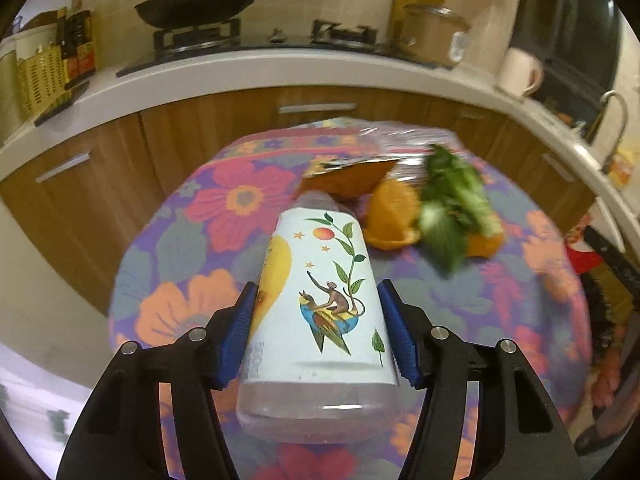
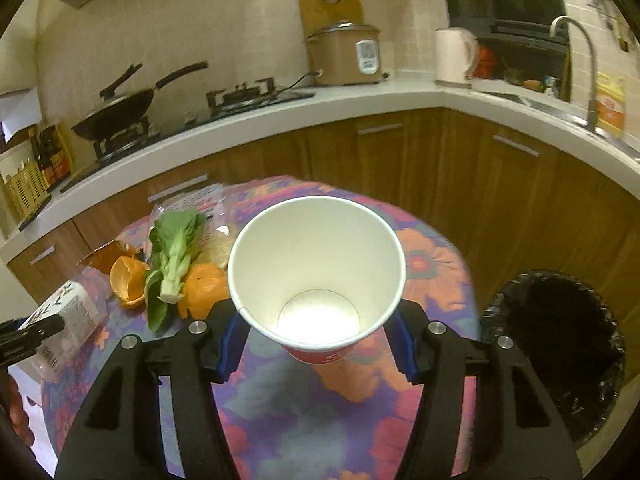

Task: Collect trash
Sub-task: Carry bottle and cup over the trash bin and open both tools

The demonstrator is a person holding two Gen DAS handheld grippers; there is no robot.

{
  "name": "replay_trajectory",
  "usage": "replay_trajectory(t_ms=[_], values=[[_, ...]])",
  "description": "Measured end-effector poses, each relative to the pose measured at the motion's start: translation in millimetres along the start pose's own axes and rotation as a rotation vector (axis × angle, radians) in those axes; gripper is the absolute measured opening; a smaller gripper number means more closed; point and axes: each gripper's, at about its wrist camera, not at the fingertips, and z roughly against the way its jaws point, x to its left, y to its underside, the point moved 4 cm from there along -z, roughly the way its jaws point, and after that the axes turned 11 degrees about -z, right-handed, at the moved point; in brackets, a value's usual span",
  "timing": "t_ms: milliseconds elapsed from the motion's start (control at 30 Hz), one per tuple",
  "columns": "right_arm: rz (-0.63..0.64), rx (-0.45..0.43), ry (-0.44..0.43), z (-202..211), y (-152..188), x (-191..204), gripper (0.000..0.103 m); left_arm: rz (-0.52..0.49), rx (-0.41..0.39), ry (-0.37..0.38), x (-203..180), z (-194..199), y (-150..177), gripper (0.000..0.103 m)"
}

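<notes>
Pinching a bottle — left tongs; right tongs clamp a paper cup w/ mouth up.

An illustrated plastic bottle and an empty paper cup are held above the bench; orange peels and greens lie near its far edge.

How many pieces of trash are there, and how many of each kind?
Bottles: 1, the bottle in the left tool
Paper cups: 1, the paper cup in the right tool
Orange peels: 2
Leafy greens: 1
Wrappers: 2
Total: 7
</notes>
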Motion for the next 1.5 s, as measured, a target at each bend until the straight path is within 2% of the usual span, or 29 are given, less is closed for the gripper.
replay_trajectory(t_ms=[67,167,300,500,667,767,900,1067,1233,1333,1433,1500], values=[[0.0,-0.023,0.032,9.6,-0.3,-10.8,0.056,-0.002,-0.025,0.039,-12.5,7.1,-0.2,0.058],[-0.012,-0.048,0.058,23.6,-0.5,-28.9,0.056,-0.039,-0.074,0.057,-36.4,19.5,-5.3,0.058],[-0.05,-0.068,0.084,39.5,-1.0,-57.8,0.056,-0.076,-0.119,0.153,-70.2,28.7,-14.7,0.058],[-0.106,-0.096,0.177,59.9,-0.3,-115.3,0.056,-0.163,-0.16,0.285,-143.7,33.7,-31.3,0.058],[-0.215,-0.081,0.257,63.3,5.9,-179.6,0.056,-0.254,-0.172,0.402,-226.0,25.2,-51.7,0.058],[-0.291,-0.038,0.285,56.8,15.9,-217.3,0.056,-0.29,-0.151,0.484,-276.5,11.7,-58.4,0.058],[-0.379,0.028,0.303,37.9,29.7,-251.5,0.057,-0.353,-0.087,0.55,-346.1,-19.6,-60.9,0.058],[-0.477,0.103,0.319,12.9,46.5,-285.6,0.057,-0.38,-0.014,0.622,-401.1,-57.5,-56.4,0.058],[-0.521,0.145,0.334,-0.1,56.3,-303.8,0.059,-0.381,0.041,0.64,-437.7,-85.2,-47.8,0.058],[-0.548,0.154,0.313,-1.9,60.3,-310.6,0.059,-0.368,0.094,0.658,-450.4,-100.6,-41.6,0.058],[-0.553,0.151,0.306,0.0,62.2,-316.2,0.067,-0.385,0.116,0.651,-461.6,-110.9,-36.1,0.059],[-0.563,0.149,0.309,3.8,63.6,-319.5,0.068,-0.382,0.129,0.643,-466.3,-116.4,-34.0,0.059]])
